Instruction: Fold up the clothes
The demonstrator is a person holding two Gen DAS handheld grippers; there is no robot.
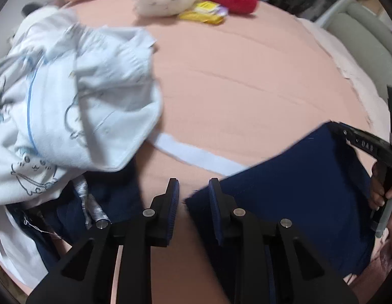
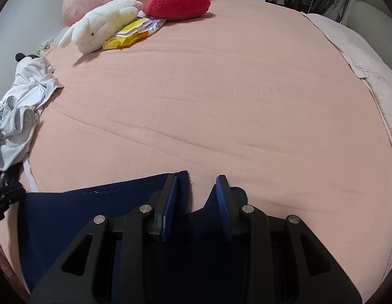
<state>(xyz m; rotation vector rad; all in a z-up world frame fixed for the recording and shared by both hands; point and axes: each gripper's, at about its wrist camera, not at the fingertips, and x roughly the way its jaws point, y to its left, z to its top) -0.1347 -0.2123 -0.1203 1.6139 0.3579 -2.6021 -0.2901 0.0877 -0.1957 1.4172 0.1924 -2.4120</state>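
Left gripper (image 1: 193,190) and right gripper (image 2: 196,190), jaws apart with bare sheet showing between them, at opposite edges of the navy garment (image 1: 284,177) spread on the pink bed (image 2: 208,101). Beyond: a pale, possibly printed, clothes pile (image 1: 69,101), then plush toys (image 2: 104,27).

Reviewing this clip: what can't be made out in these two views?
- Navy garment: type unclear; left wrist view cuts it at the bottom, left gripper covers its corner.
- Right gripper: grip unclear; fingers hide the cloth beneath in the right wrist view.
- Light blue clothes pile: motion-blurred, prints unreadable.
- Yellow packet: label too small.
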